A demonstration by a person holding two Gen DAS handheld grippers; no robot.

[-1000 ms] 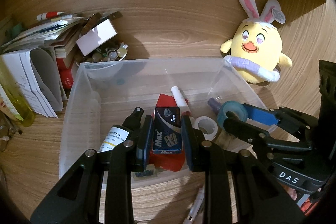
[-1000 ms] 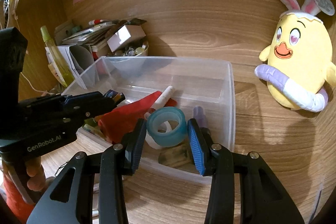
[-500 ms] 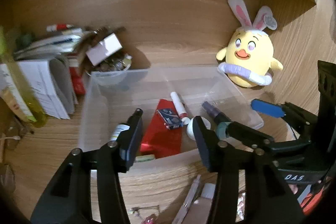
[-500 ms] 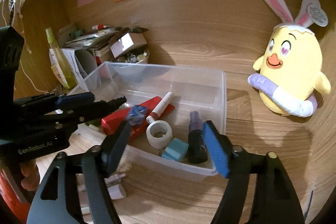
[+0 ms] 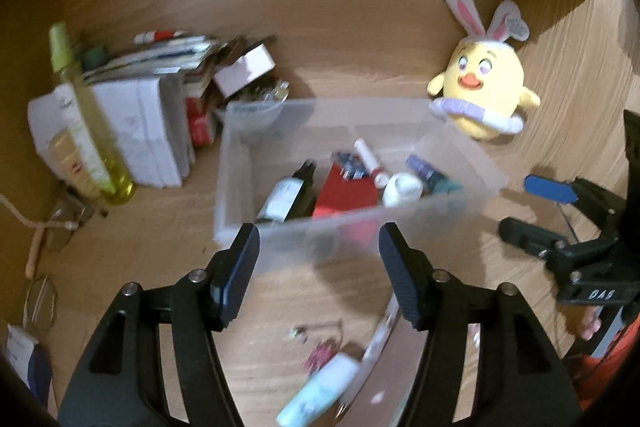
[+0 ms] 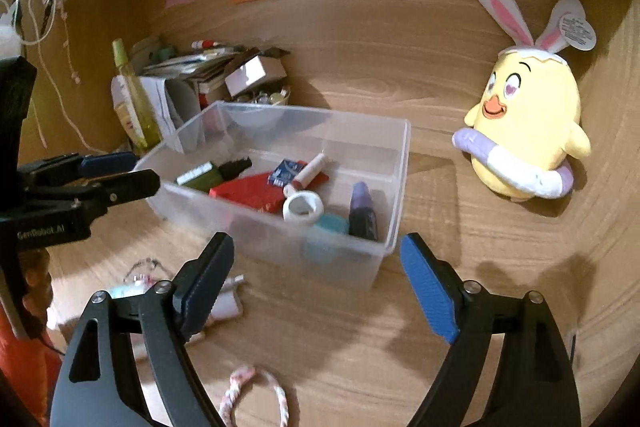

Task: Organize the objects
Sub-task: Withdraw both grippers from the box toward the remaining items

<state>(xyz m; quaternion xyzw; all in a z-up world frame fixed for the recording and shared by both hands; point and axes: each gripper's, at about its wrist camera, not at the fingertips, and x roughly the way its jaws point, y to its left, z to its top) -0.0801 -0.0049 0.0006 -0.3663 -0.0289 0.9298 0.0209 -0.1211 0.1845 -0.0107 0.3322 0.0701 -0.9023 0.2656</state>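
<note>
A clear plastic bin (image 6: 394,163) (image 5: 240,147) stands on the wooden desk. It holds a blue staples box (image 6: 285,171) (image 5: 349,163), a teal tape roll (image 6: 331,225), a white tape roll (image 6: 303,207), a red case (image 6: 248,191), a dark spray bottle (image 6: 212,175), a marker (image 6: 310,171) and a purple bottle (image 6: 362,211). My left gripper (image 5: 319,267) is open and empty, in front of the bin. My right gripper (image 6: 318,283) is open and empty, in front of the bin's near right corner.
A yellow chick plush (image 6: 528,139) sits at the right. Stacked papers and boxes (image 5: 140,115) and a yellow-green bottle (image 5: 88,123) stand at the left. Loose items lie on the desk in front: a pale tube (image 5: 320,393), a bracelet (image 6: 256,391), small trinkets (image 5: 320,351).
Both grippers opened, letting the staples box and teal tape roll drop in the bin, then pulled back from it toward the desk's front.
</note>
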